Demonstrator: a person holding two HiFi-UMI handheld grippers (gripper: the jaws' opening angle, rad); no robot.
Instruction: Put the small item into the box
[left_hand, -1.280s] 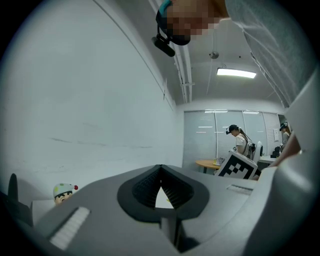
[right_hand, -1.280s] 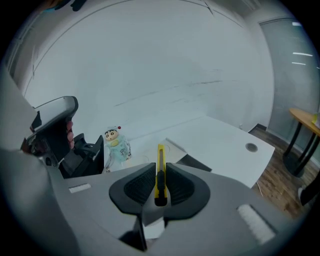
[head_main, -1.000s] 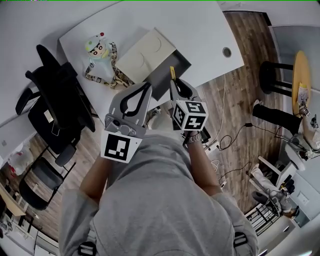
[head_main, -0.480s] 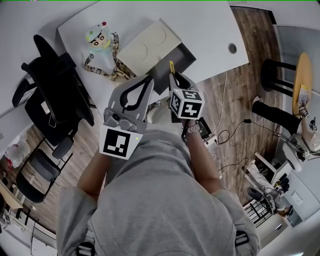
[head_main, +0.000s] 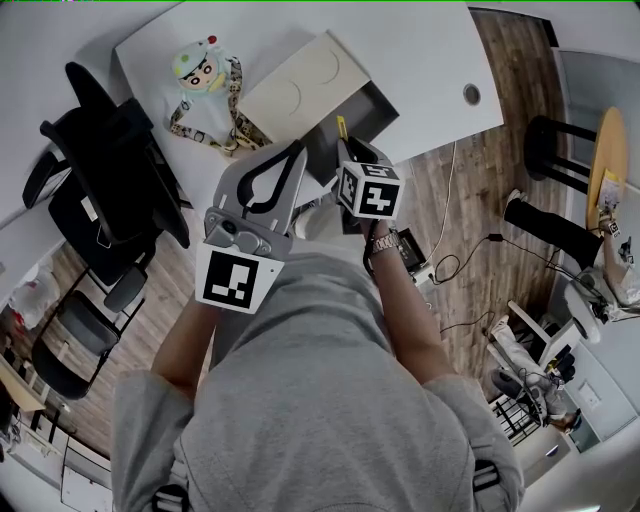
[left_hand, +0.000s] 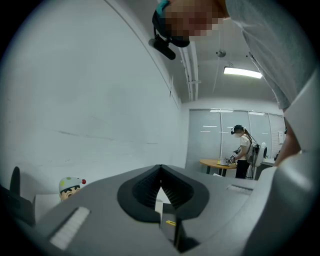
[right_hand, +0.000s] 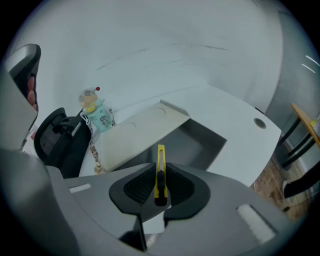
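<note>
The left gripper (left_hand: 160, 176) is held empty with jaws together, while the slim yellow plastic utility knife (right_hand: 160, 167) is clamped in the right gripper (right_hand: 159, 199), short of the open grey box (right_hand: 202, 142), so the carry is judged under way and a reach over it, then release, is called for.

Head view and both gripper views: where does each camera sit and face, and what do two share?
Head view: on the head, steeply down at table, box, left tool, right tool; torso shows.
Left gripper view: on left tool, facing a wall; shut jaws show.
Right gripper view: on right tool, facing the box; jaws clamp a yellow knife.
Shared: doll, all three.
</note>
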